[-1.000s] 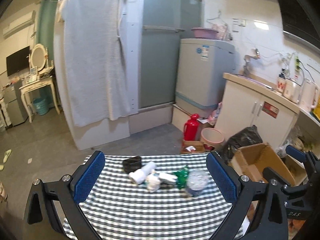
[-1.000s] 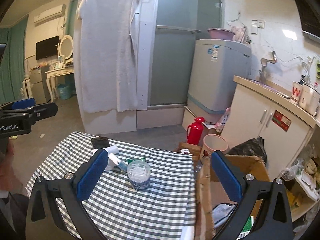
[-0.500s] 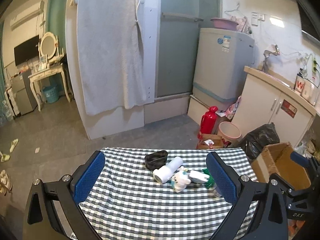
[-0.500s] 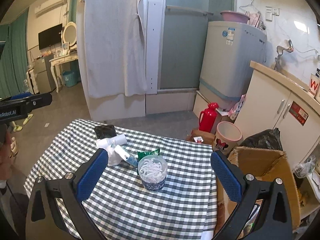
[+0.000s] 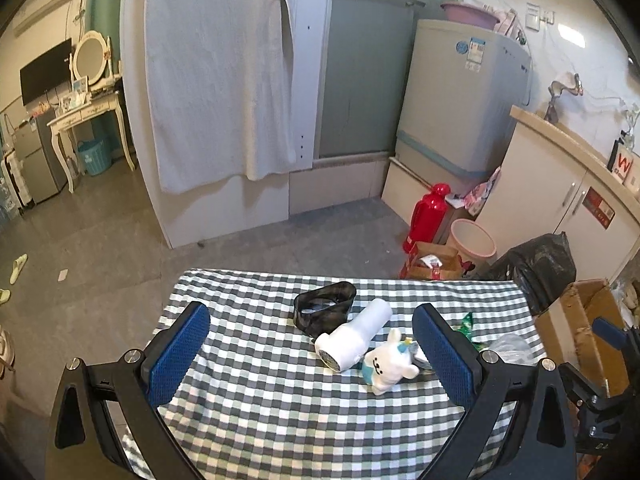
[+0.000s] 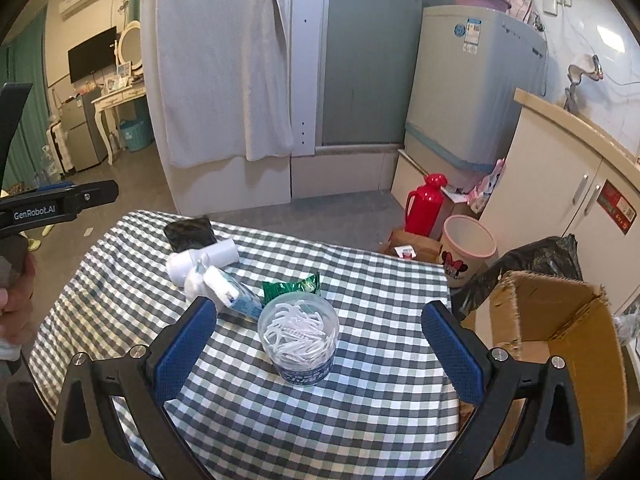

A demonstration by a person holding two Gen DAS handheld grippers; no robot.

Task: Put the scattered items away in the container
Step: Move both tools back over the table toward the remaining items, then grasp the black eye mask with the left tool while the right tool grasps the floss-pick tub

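The left hand-held gripper (image 5: pixel 312 354) is hovering over the near side of the checked counter (image 5: pixel 256 408), its blue pads spread wide and gripping nothing. Sitting between those pads are a white cylinder (image 5: pixel 354 334) lying on its side and, touching its lower end, a small white plush toy (image 5: pixel 386 366); just beyond them a black open-topped pouch (image 5: pixel 325 310) is resting on the cloth. Over on the other side, the right hand-held gripper (image 6: pixel 318 336) is also holding its pads wide apart and empty, framing a clear tub of white floss picks (image 6: pixel 299 338) that is standing upright on the counter. Just behind the tub a green packet (image 6: pixel 292 286) is lying flat, and beside it a white-and-blue tube (image 6: pixel 232 292) is leaning against the plush toy. The cardboard box (image 6: pixel 560 320), open at the top, is standing off the counter's right edge, just beside the right pad. At the far left of the right wrist view a hand (image 6: pixel 16 292) is gripping the other gripper's handle.
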